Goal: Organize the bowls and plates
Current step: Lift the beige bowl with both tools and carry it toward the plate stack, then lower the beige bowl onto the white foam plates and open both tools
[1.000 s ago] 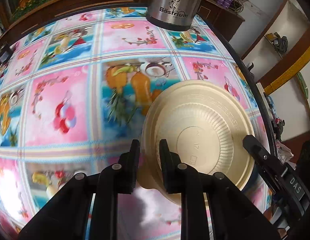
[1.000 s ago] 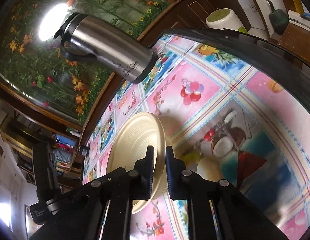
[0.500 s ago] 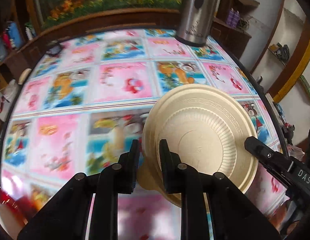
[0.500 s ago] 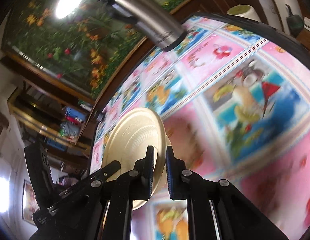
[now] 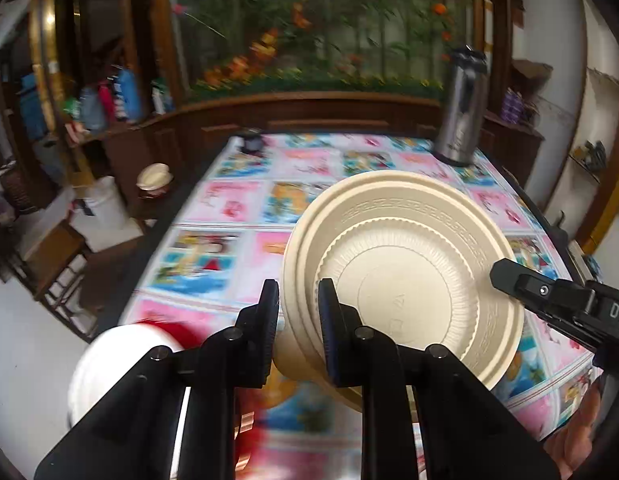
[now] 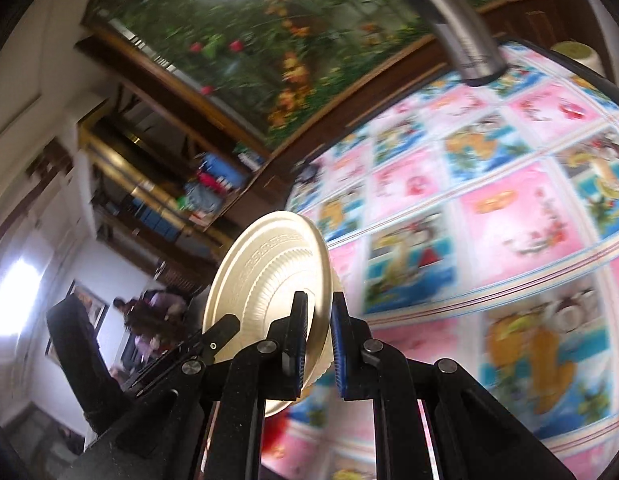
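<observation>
Tablecloth [image 5: 237,200] with pink and blue picture squares covers the table below the load; a steel thermos [image 5: 461,112] stands at its far edge. Nested stack of beige plates [image 5: 401,276] is held clear of the cloth, tilted on edge, with a beige bowl [image 5: 293,356] seated behind it. Left gripper [image 5: 297,312] is clenched on the near rim of the stack. Right gripper [image 6: 319,320] is clenched on the opposite rim, one finger on each face of the stack. A white container with red [image 5: 121,360] lies blurred at the near table edge.

Step in hand, as judged: two-handed carry of the gathered stack toward its storage place. Next move calls for equal grip on both rims, stack levelled before lowering, and both jaws released only once the bowl base is seated.
</observation>
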